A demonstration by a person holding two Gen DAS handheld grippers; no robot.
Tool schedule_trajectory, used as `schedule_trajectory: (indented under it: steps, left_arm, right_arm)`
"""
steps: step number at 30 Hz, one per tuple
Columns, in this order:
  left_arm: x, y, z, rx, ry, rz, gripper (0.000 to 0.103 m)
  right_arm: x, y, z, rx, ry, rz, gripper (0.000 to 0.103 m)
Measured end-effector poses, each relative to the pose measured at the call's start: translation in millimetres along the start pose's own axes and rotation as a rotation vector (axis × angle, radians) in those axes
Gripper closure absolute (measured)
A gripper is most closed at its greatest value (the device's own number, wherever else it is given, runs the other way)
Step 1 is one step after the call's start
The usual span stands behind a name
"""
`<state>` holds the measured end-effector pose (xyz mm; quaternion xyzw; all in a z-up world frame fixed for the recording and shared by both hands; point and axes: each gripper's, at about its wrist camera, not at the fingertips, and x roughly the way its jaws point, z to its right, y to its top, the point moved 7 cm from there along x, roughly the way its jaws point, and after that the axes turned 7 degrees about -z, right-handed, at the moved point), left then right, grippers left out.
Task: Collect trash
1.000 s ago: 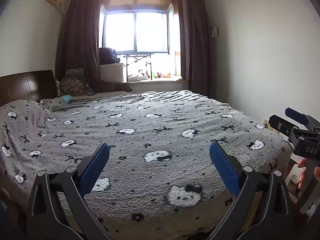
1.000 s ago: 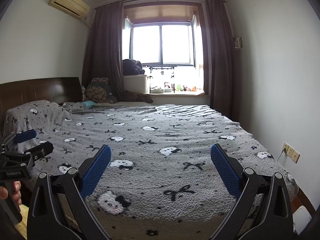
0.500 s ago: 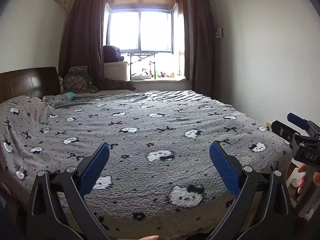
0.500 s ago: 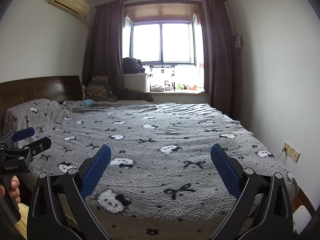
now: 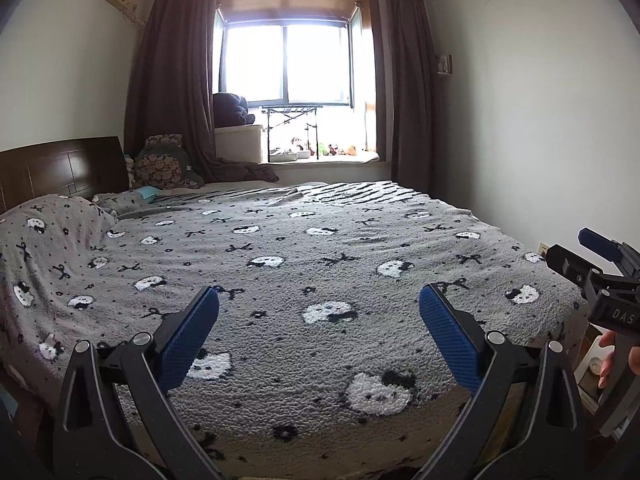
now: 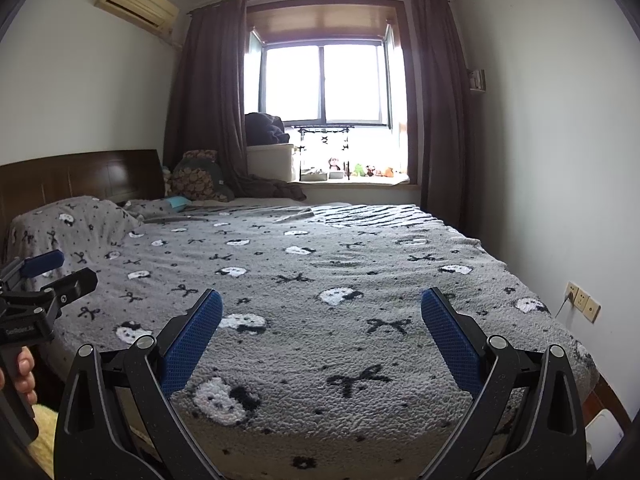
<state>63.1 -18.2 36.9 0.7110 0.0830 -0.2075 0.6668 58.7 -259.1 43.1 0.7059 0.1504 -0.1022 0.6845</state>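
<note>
Foot of bed, both grippers held level over the near edge, side by side. Left gripper: jaws wide, nothing between the blue pads. Right gripper: same, wide and empty. No clear piece of trash visible on the grey patterned blanket. Only candidate, a small teal item by the pillow at the headboard end, too small to identify. If that is the target: far across the bed, ahead and to the left of both jaws, nearer the left gripper. Long axis not readable. Probably still searching; reach not yet possible from here.
</note>
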Motion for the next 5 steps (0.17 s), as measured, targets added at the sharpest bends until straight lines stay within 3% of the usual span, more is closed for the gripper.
schedule_trajectory:
  steps: [5]
  left_arm:
    - [0.5, 0.2, 1.2, -0.001, -0.010, -0.006, 0.008]
  right_arm:
    - [2.5, -2.5, 0.1, 0.000, 0.000, -0.007, 0.003]
